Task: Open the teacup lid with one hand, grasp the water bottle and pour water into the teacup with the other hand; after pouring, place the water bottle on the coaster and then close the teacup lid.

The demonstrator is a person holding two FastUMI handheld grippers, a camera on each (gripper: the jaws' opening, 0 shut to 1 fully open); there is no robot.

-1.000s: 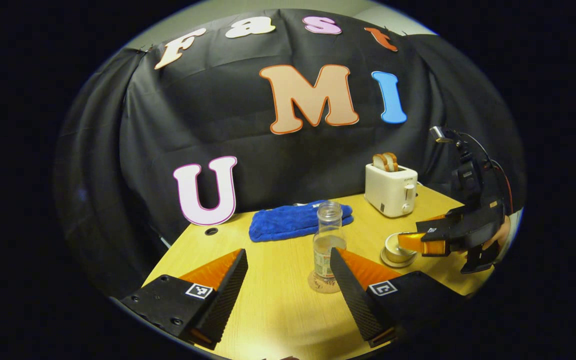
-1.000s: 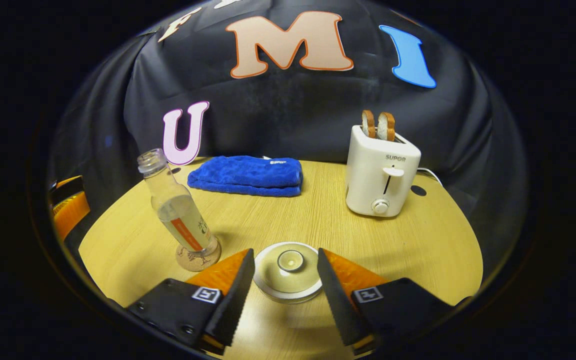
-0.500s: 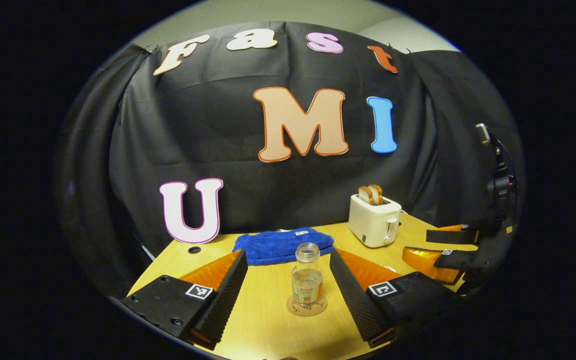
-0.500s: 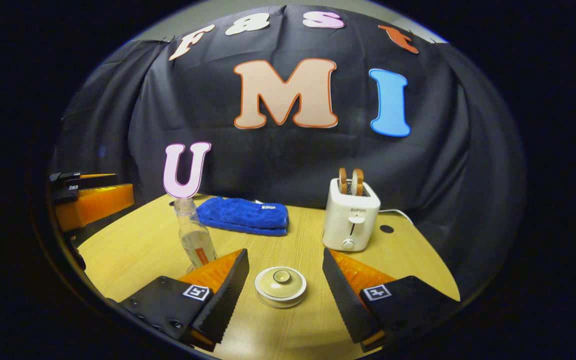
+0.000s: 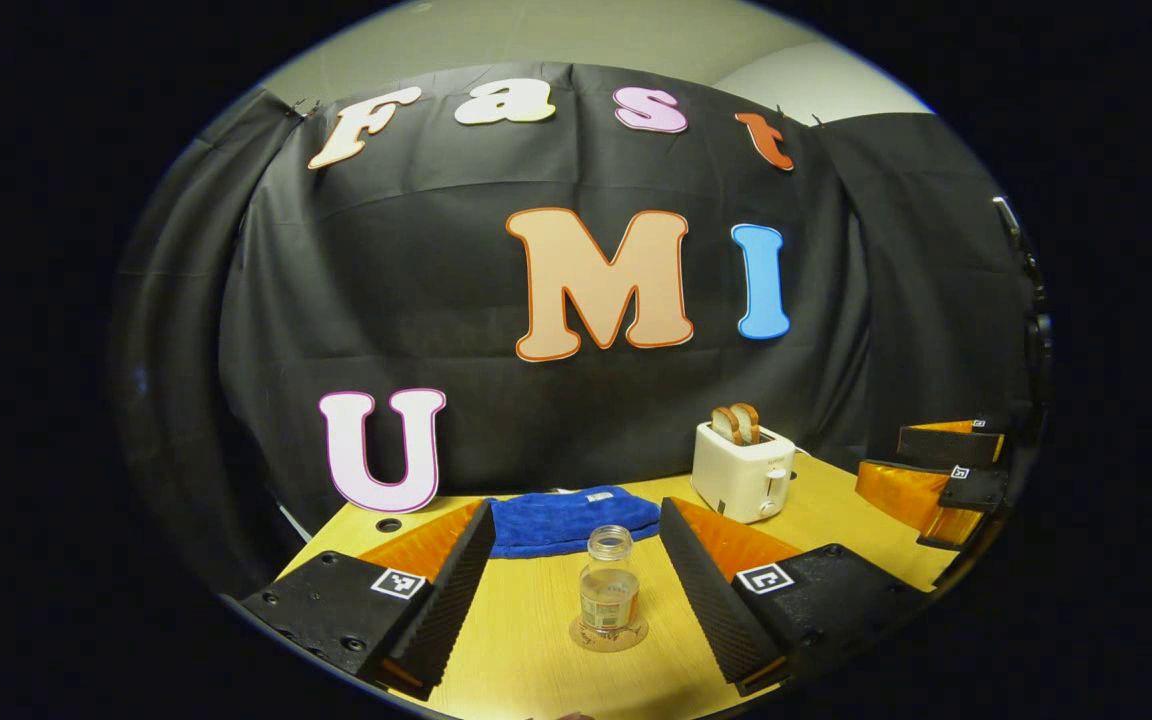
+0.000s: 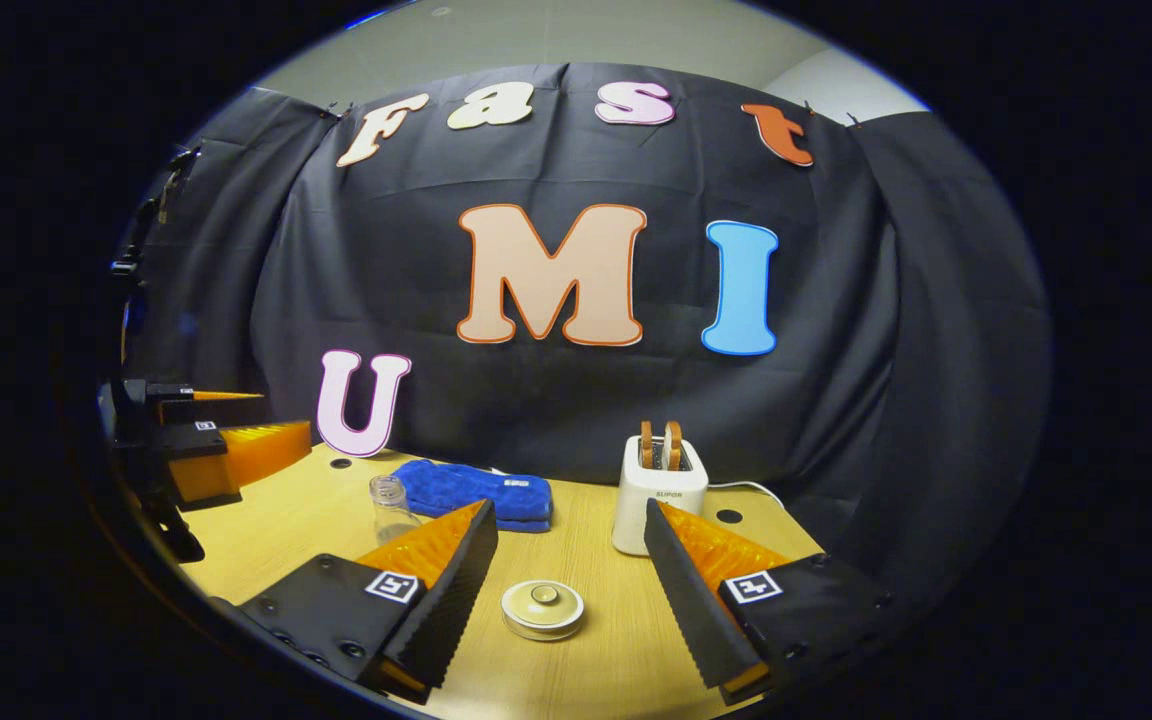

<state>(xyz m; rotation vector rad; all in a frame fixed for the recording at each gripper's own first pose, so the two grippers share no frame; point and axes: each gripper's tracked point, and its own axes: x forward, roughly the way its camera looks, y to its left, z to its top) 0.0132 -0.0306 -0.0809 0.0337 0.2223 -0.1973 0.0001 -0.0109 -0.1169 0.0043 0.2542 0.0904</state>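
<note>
Wooden table (image 5: 536,650), water bottle (image 5: 608,590) ahead of open left hand-held gripper (image 5: 576,590)

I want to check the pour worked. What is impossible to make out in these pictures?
- Water in the teacup: right gripper view, the lid covers it.
- Lower water bottle and its coaster: right gripper view, the right gripper's own finger hides them.
- Bottle label: left gripper view, too small.

Uncapped water bottle (image 5: 608,589) upright on coaster (image 5: 608,634), between wide-apart jaws of left gripper (image 5: 576,585).
</note>
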